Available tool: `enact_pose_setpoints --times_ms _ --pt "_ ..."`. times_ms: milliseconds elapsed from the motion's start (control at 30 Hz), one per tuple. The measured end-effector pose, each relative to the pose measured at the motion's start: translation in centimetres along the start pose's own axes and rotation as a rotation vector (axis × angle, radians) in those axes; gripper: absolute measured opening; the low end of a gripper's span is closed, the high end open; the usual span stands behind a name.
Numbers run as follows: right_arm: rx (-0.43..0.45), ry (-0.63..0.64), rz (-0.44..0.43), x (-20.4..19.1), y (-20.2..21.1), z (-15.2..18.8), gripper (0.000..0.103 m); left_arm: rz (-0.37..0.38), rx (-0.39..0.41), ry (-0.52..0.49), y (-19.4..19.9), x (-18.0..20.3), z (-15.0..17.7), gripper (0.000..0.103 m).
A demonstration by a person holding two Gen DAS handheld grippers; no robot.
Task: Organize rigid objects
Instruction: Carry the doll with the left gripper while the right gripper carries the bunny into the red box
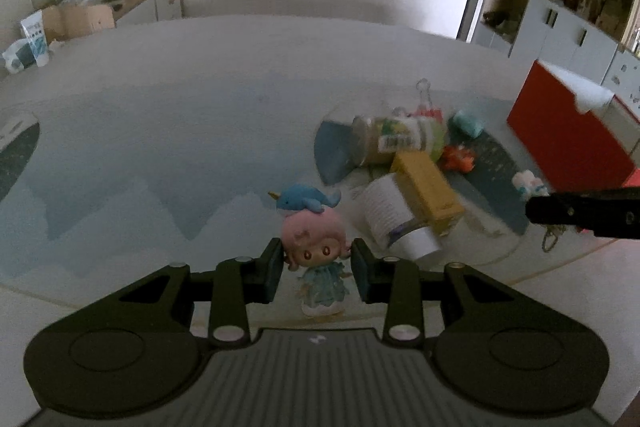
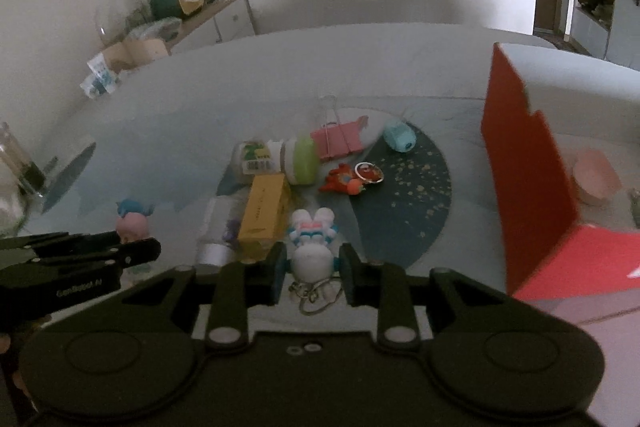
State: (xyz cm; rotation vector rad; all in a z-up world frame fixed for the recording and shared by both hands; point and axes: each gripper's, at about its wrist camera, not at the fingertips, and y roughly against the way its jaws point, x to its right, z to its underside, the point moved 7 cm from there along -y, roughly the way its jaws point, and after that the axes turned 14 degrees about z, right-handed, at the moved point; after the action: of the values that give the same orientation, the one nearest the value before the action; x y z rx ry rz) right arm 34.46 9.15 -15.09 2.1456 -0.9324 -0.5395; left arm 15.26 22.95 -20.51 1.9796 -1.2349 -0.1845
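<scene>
Pink-haired doll (image 1: pixel 314 247) clamped in left tongs (image 1: pixel 317 269); rabbit keychain (image 2: pixel 312 247) clamped in right tongs (image 2: pixel 311 273). Jar (image 2: pixel 280 157), yellow box (image 2: pixel 264 217), clip (image 2: pixel 340 139) left unsorted beyond tongs.

We see a doll figure (image 1: pixel 316 259) between the fingers of the left gripper (image 1: pixel 317 269), near the table's (image 1: pixel 160 131) front edge. A rabbit figure (image 2: pixel 311 247) sits between the fingers of the right gripper (image 2: pixel 311 273), to the doll's right. Behind them lies a cluster: a box (image 2: pixel 262 221) leaning across a bottle (image 2: pixel 218 231), a jar (image 2: pixel 280 159) on its side behind the box, a binder clip (image 2: pixel 340 139) behind the jar. An open carton (image 2: pixel 528 163) stands toward the right edge.
</scene>
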Motion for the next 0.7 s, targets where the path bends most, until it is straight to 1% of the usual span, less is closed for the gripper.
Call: enact_pose_setpoints --times_ms 133,400,700 --pt "0.017 -0.014 -0.008 1.0 2.1 -0.2 0.027 0.034 0.007 0.001 1.6 1.3 -0.7 0.036" --pt "0.071 -0.047 0.001 3.9 5.9 -1.5 0.027 0.085 0.005 -0.052 4.1 5.6 -2.8 0.036" --pt "0.13 -0.093 0.029 8.6 8.2 -3.0 0.027 0.157 0.028 -0.128 4.4 12.1 -5.8 0.036"
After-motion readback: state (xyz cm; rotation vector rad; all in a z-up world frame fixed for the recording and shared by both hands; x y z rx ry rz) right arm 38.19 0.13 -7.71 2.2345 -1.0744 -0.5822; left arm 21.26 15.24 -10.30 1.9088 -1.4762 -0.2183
